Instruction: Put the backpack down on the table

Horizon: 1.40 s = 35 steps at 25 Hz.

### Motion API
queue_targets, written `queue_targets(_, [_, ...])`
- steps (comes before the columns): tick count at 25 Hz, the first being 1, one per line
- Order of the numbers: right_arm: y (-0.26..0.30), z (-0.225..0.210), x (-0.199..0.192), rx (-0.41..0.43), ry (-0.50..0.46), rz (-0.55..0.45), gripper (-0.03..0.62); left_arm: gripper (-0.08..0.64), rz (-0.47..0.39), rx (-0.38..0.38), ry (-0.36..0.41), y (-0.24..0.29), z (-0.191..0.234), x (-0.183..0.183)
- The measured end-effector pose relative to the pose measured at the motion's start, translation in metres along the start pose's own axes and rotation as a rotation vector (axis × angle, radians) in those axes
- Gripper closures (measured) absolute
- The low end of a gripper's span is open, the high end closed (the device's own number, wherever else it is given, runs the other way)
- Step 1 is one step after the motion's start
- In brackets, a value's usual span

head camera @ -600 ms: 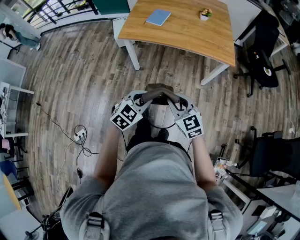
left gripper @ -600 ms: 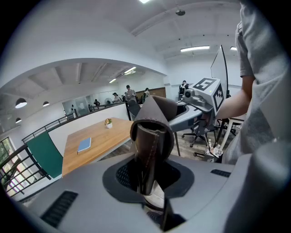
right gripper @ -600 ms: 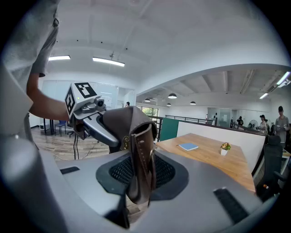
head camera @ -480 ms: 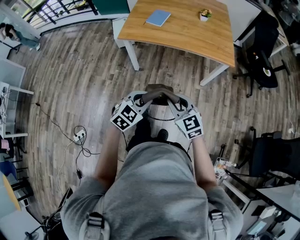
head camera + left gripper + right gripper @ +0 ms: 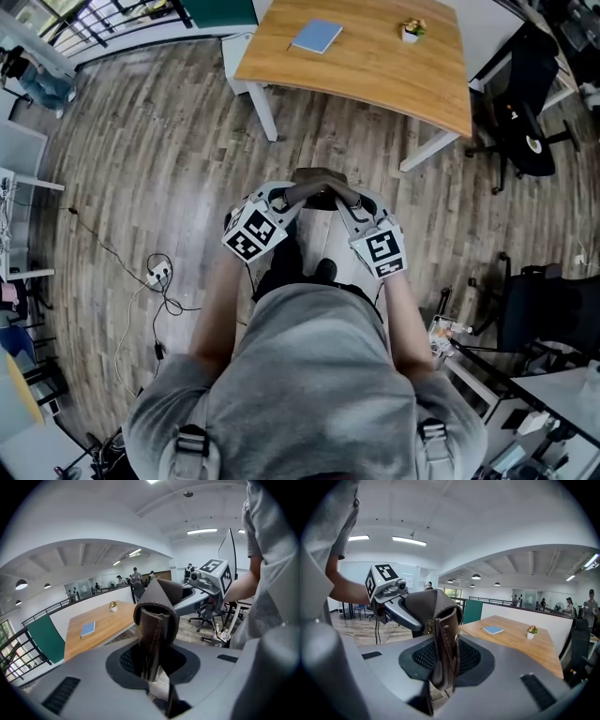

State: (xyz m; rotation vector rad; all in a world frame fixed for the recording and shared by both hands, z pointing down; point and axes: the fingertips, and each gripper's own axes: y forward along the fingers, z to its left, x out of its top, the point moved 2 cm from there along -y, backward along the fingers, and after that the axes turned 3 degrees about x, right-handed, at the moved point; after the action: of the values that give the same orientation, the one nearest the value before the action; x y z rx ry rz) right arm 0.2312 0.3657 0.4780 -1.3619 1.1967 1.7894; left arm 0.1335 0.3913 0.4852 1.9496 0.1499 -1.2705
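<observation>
Backpack [image 5: 323,246], pale grey with dark panels, hangs in the air just below the two hand-held grippers, close in front of the person's grey shirt [image 5: 309,375]. It is not on the tabletop. Its brown leather carry handle [image 5: 319,181] arches between the two tools. The left hand-held gripper [image 5: 287,199] is clamped on the handle's left end, and its own view shows the folded leather strap pinched upright between its grey jaws. The right hand-held gripper [image 5: 349,202] is clamped on the handle's right end, with the strap and a small brass stud pressed between its jaws. The two tools face each other across the handle, each angled somewhat downward. A black-and-white marker cube [image 5: 251,232] sits on the back of the left tool. Ahead of both grippers and well apart from them stands a wooden tabletop [image 5: 375,66] on white legs. A blue book [image 5: 316,35] and a small potted plant [image 5: 411,29] lie on it. Wood-plank floor [image 5: 169,159] stretches between the grippers and the table.
</observation>
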Motion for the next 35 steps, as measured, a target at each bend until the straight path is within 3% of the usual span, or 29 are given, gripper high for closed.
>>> queue_targets(8, [0.038,-0.016,0.006,-0.021,0.025,0.023,0.506,0.488,0.008,-0.030,-0.006,0.010,0.041,-0.008])
queue_targets(23, [0.154,-0.048,0.033,-0.064,0.054,0.055,0.503,0.488,0.012,-0.064,0.003,0.026,0.164,-0.035])
queue_targets(35, [0.196,-0.069,0.046,-0.132,0.068,0.068,0.500,0.488,0.000,-0.122,0.048,0.041,0.215,-0.038])
